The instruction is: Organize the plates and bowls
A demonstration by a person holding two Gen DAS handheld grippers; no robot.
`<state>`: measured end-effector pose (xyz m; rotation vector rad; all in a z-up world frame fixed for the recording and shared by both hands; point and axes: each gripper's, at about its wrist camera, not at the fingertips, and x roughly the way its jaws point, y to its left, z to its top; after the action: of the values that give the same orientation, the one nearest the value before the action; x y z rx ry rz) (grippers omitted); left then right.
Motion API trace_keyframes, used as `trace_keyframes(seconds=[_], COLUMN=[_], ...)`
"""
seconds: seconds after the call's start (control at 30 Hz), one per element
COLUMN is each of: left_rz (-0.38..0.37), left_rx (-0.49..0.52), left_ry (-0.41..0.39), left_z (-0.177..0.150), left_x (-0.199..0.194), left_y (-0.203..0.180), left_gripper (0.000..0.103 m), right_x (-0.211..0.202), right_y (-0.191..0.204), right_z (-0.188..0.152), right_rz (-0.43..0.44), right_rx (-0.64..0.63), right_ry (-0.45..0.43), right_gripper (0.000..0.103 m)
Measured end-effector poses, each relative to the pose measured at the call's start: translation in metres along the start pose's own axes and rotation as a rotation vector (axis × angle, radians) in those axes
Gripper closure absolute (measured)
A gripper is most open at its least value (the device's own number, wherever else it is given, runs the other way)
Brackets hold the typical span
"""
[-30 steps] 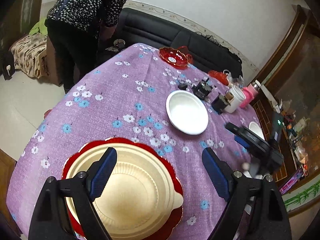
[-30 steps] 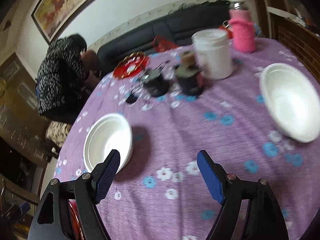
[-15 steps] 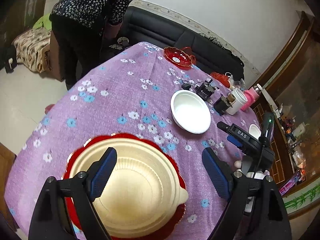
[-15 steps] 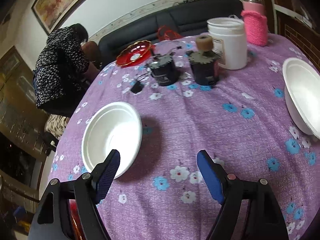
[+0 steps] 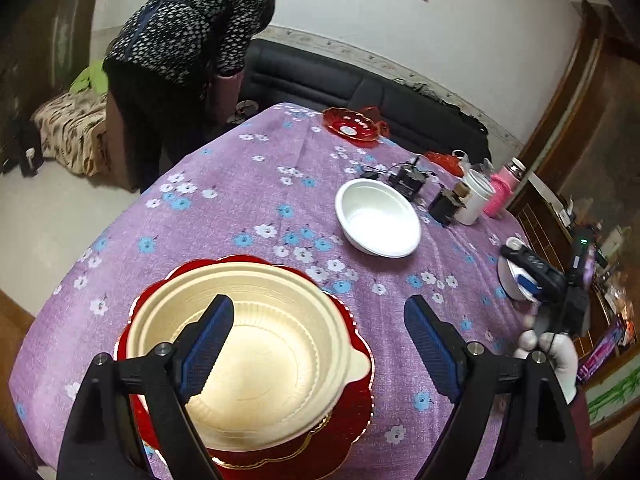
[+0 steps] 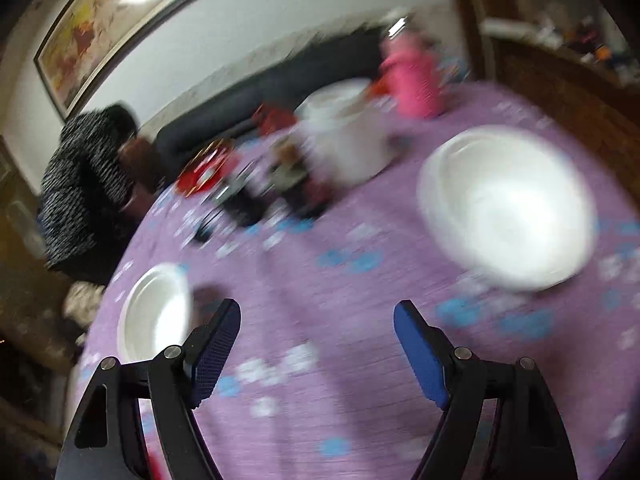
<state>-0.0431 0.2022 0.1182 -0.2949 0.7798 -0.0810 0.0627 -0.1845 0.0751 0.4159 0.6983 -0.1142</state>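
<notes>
A cream bowl (image 5: 280,360) sits in a red scalloped plate (image 5: 352,412) at the near edge of the table. My left gripper (image 5: 316,332) hovers open over them, its left finger above the bowl's inside and its right finger above the cloth. A white bowl (image 5: 378,220) stands mid-table and a red plate (image 5: 352,128) at the far edge. The right wrist view is blurred: my right gripper (image 6: 316,332) is open over bare cloth, between a white bowl (image 6: 154,316) on its left and a larger-looking white bowl (image 6: 508,208) ahead on its right.
The round table has a purple flowered cloth (image 5: 240,184). Dark small devices (image 5: 412,182), a white tub (image 5: 478,200) and a pink bottle (image 5: 500,196) cluster at the far right. A person (image 5: 184,40) bends over beyond the table by a black sofa (image 5: 320,80). A gloved hand (image 5: 556,356) holds the right gripper.
The right gripper has swung to the right: the right-hand white bowl came from the frame's edge toward the middle, and the picture blurred. The left gripper drew back slightly over the cream bowl.
</notes>
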Motion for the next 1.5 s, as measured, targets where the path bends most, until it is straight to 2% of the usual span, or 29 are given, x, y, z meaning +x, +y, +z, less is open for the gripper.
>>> trace_keyframes(seconds=[0.07, 0.17, 0.27, 0.4, 0.43, 0.47, 0.5, 0.57, 0.6, 0.8, 1.03, 1.23, 1.3, 1.4, 1.47, 1.5], left_rz=[-0.012, -0.013, -0.014, -0.019, -0.019, -0.016, -0.013, -0.011, -0.012, -0.028, -0.054, -0.082, -0.075, -0.066, -0.057, -0.055], left_rx=[0.006, 0.012, 0.012, 0.017, 0.019, 0.020, 0.022, 0.021, 0.021, 0.028, 0.062, 0.086, 0.106, 0.126, 0.137, 0.140], left_ry=[0.013, 0.031, 0.043, 0.065, 0.069, 0.070, 0.070, 0.068, 0.066, 0.066, 0.089, 0.120, 0.125, 0.129, 0.127, 0.126], left_z=[-0.002, -0.006, -0.011, -0.015, -0.016, -0.017, -0.018, -0.018, -0.019, -0.020, -0.024, -0.031, -0.034, -0.038, -0.039, -0.039], left_x=[0.004, 0.008, 0.009, 0.009, 0.008, 0.007, 0.007, 0.005, 0.004, 0.000, 0.002, 0.009, 0.011, 0.012, 0.012, 0.012], left_y=[-0.003, -0.007, -0.009, -0.013, -0.013, -0.014, -0.015, -0.016, -0.017, -0.023, -0.042, -0.065, -0.074, -0.083, -0.088, -0.090], left_gripper=[0.017, 0.017, 0.017, 0.017, 0.017, 0.017, 0.017, 0.017, 0.017, 0.017, 0.017, 0.017, 0.017, 0.017, 0.017, 0.017], right_x=[-0.020, -0.031, -0.025, 0.001, 0.008, 0.013, 0.017, 0.024, 0.026, 0.014, -0.016, -0.032, -0.031, -0.030, -0.022, -0.020], right_y=[-0.027, -0.066, -0.112, -0.140, -0.143, -0.146, -0.147, -0.148, -0.149, -0.128, -0.103, -0.067, -0.057, -0.042, -0.040, -0.039], right_z=[0.010, 0.023, 0.033, 0.043, 0.045, 0.046, 0.047, 0.047, 0.048, 0.026, -0.019, -0.051, -0.056, -0.062, -0.064, -0.068], right_rz=[-0.108, -0.276, -0.418, -0.467, -0.446, -0.410, -0.379, -0.344, -0.329, -0.145, 0.218, 0.427, 0.407, 0.292, 0.282, 0.282], right_rx=[0.015, 0.071, 0.187, 0.231, 0.238, 0.246, 0.256, 0.276, 0.284, 0.239, 0.233, 0.186, 0.143, 0.027, 0.008, 0.002], right_ry=[-0.088, -0.151, -0.148, -0.082, -0.067, -0.054, -0.036, 0.004, 0.019, 0.075, 0.257, 0.372, 0.373, 0.306, 0.296, 0.291], right_gripper=[0.020, 0.020, 0.020, 0.021, 0.022, 0.031, 0.053, 0.083, 0.086, 0.092, 0.092, 0.092, 0.090, 0.090, 0.090, 0.086])
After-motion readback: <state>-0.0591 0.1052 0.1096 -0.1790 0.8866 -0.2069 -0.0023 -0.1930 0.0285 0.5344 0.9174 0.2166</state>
